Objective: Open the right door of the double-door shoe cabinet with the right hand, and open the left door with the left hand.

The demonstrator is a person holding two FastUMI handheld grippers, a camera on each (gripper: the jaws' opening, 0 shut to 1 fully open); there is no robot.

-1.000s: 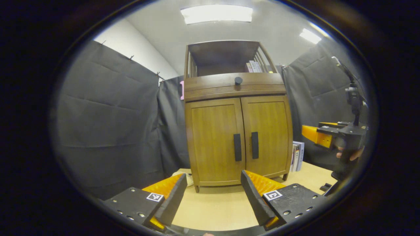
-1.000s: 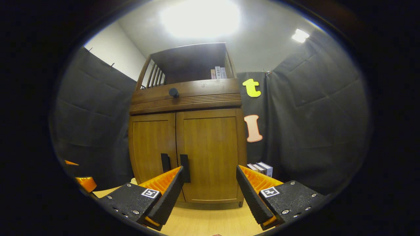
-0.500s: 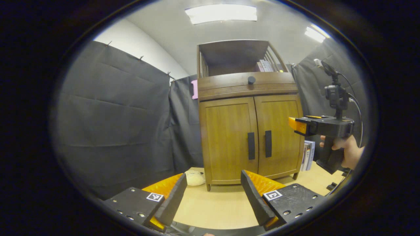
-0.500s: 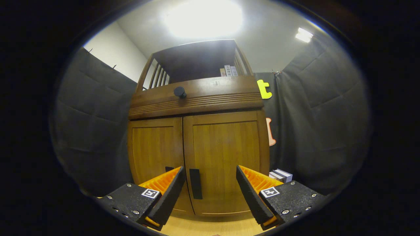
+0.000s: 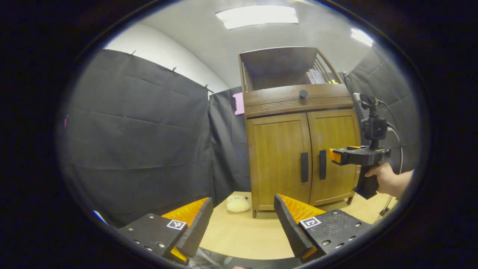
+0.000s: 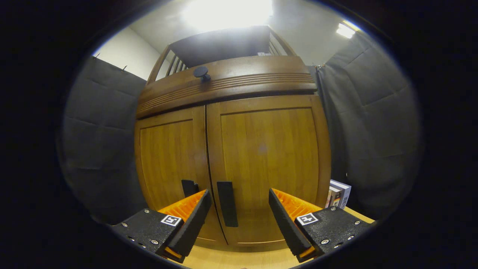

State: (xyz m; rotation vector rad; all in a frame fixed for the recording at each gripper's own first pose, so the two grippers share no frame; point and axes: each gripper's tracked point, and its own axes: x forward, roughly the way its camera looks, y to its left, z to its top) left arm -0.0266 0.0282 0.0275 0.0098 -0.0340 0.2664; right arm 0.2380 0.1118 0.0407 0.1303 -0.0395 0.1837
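A brown wooden shoe cabinet (image 5: pixel 298 112) stands on a light wooden floor with both doors shut. Its left door (image 5: pixel 280 157) and right door (image 5: pixel 336 149) each carry a dark vertical handle near the middle seam. My left gripper (image 5: pixel 242 220) hangs open, well back from the cabinet and to its left. My right gripper (image 6: pixel 239 211) is open too, close to the right door (image 6: pixel 269 157), and that door's handle (image 6: pixel 227 203) stands between the fingers without touching them. From the left gripper view, a hand holds the right gripper (image 5: pixel 334 155) just in front of the right door.
A drawer front with a round dark knob (image 5: pixel 303 93) sits above the doors, below an open shelf holding books (image 5: pixel 315 76). More books (image 6: pixel 338 194) stand right of the cabinet. A pale soft lump (image 5: pixel 238 203) lies on the floor by its left foot.
My right gripper has moved forward, close up to the right door, so its handle now stands between the fingers. My left gripper has drifted left, away from the cabinet. Both doors stay shut.
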